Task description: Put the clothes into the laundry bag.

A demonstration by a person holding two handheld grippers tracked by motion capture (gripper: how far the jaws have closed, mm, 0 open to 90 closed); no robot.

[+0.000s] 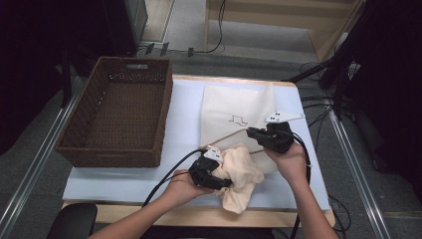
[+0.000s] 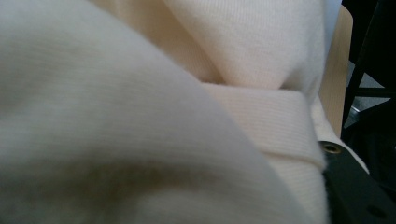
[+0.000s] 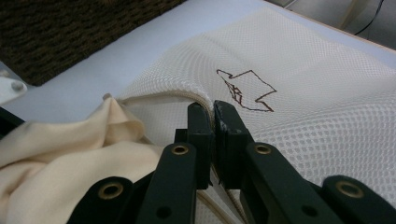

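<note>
A cream mesh bag (image 1: 239,107) with a small brown stitched figure lies flat on the white mat. My right gripper (image 1: 251,132) is shut on the bag's near rim, and in the right gripper view (image 3: 212,109) the jaws pinch that hem and lift it a little. A crumpled cream garment (image 1: 244,172) lies at the bag's mouth, near the table's front edge. My left gripper (image 1: 224,182) is buried in it, shut on its cloth. In the left gripper view the ribbed garment (image 2: 187,116) covers nearly everything, with one black jaw showing at the lower right.
A dark brown wicker basket (image 1: 164,114) stands on the left of the white mat (image 1: 184,124), with nothing in it. Cables trail from both grippers toward the person. Black stands and cables crowd the floor to the right of the table.
</note>
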